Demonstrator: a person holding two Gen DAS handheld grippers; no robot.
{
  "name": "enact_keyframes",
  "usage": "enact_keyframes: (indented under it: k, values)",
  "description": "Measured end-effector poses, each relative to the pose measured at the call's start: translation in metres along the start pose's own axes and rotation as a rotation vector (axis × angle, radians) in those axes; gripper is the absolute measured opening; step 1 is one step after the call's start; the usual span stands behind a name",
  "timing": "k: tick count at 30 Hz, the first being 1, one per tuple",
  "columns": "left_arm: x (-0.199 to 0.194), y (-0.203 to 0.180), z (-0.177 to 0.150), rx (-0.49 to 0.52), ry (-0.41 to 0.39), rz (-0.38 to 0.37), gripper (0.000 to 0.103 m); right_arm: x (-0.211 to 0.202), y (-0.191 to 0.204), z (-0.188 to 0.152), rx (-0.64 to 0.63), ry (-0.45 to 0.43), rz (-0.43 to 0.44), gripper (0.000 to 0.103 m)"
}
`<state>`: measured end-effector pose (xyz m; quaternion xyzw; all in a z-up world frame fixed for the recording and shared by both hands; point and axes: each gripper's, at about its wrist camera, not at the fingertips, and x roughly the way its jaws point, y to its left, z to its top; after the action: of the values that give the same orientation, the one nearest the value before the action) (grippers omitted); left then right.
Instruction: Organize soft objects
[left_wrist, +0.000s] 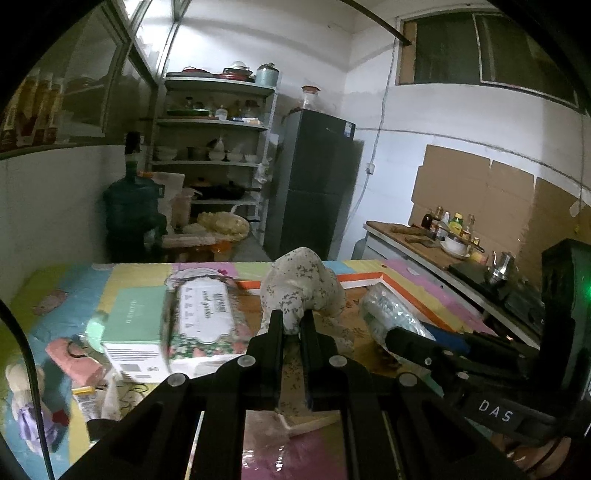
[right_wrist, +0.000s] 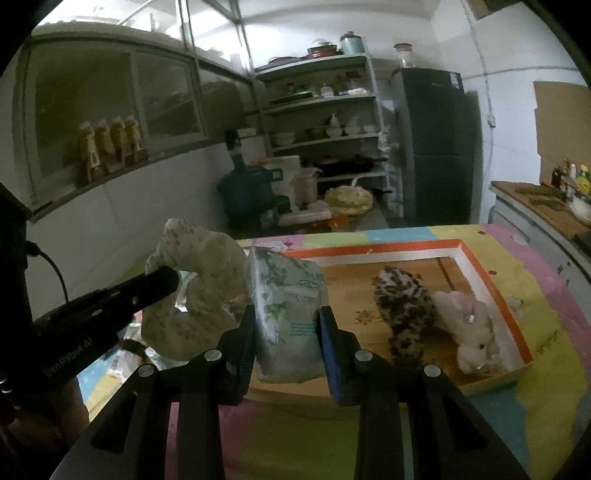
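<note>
My left gripper (left_wrist: 291, 319) is shut on a pale floral scrunchie (left_wrist: 303, 286) and holds it above the table; the scrunchie also shows in the right wrist view (right_wrist: 199, 288), with the left gripper's finger in front of it. My right gripper (right_wrist: 287, 317) is shut on a soft tissue pack with a green leaf print (right_wrist: 286, 314), held over the near left part of the orange-rimmed tray (right_wrist: 491, 288). In the left wrist view the pack (left_wrist: 391, 314) sits right of the scrunchie. In the tray lie a leopard-print scrunchie (right_wrist: 404, 310) and a beige plush toy (right_wrist: 469, 332).
On the colourful mat (left_wrist: 74, 288) left of the tray stand a floral box (left_wrist: 207, 321) and a mint-green box (left_wrist: 129, 332). A pink cloth (left_wrist: 74, 358), a small doll (left_wrist: 26, 402) and packets lie at the near left. A kitchen counter (left_wrist: 417, 243) runs along the right.
</note>
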<state>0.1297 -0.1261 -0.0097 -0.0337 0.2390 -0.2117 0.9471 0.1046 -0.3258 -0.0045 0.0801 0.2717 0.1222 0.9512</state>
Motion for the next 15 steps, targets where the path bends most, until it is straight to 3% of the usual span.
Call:
enact_keyframes:
  k: [15]
  values:
    - [0.03, -0.029, 0.002, 0.018, 0.04, -0.02, 0.009, -0.004, -0.039, 0.001, 0.047, -0.007, -0.04, 0.033]
